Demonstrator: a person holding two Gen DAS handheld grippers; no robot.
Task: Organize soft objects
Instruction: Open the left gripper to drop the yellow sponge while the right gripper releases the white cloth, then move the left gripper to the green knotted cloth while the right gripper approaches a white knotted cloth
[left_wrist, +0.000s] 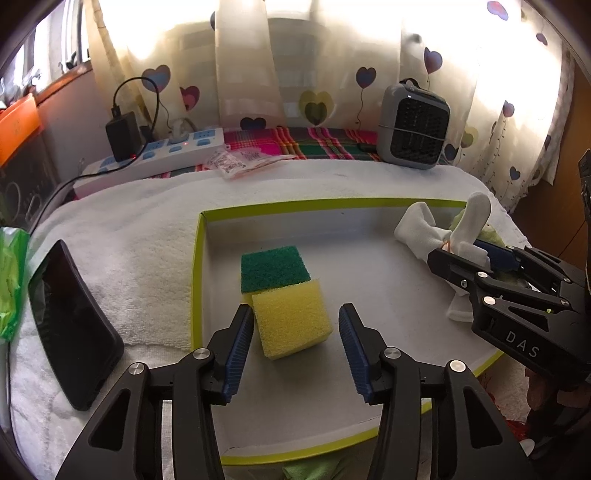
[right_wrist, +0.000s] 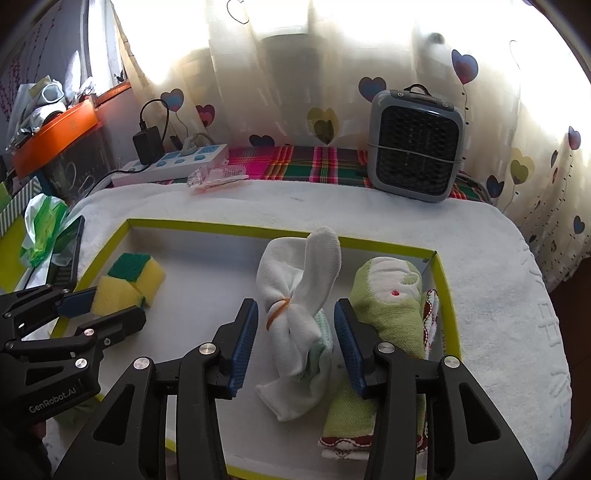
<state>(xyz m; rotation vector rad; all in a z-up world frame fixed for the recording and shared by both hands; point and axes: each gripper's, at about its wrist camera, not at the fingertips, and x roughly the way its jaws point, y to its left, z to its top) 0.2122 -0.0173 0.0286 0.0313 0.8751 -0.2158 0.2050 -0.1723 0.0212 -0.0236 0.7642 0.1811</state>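
Note:
A shallow white tray with a lime rim (left_wrist: 197, 258) (right_wrist: 443, 280) lies on a white towel. Two sponges sit at its left: one green side up (left_wrist: 274, 272) (right_wrist: 129, 266), one yellow (left_wrist: 291, 321) (right_wrist: 114, 295) in front of it. My left gripper (left_wrist: 296, 347) (right_wrist: 98, 308) is open, its fingers on either side of the yellow sponge. A white sock bundle tied with an orange band (right_wrist: 299, 314) (left_wrist: 424, 229) lies in the tray's right part. My right gripper (right_wrist: 295, 339) (left_wrist: 465, 254) is open around it. A rolled green cloth (right_wrist: 388, 306) lies right of the bundle.
A black phone (left_wrist: 70, 325) lies on the towel left of the tray, next to a green plastic bag (right_wrist: 42, 229). At the back are a power strip with a charger (left_wrist: 155, 155), a clear packet (left_wrist: 236, 160) and a grey fan heater (right_wrist: 415, 146). Curtains hang behind.

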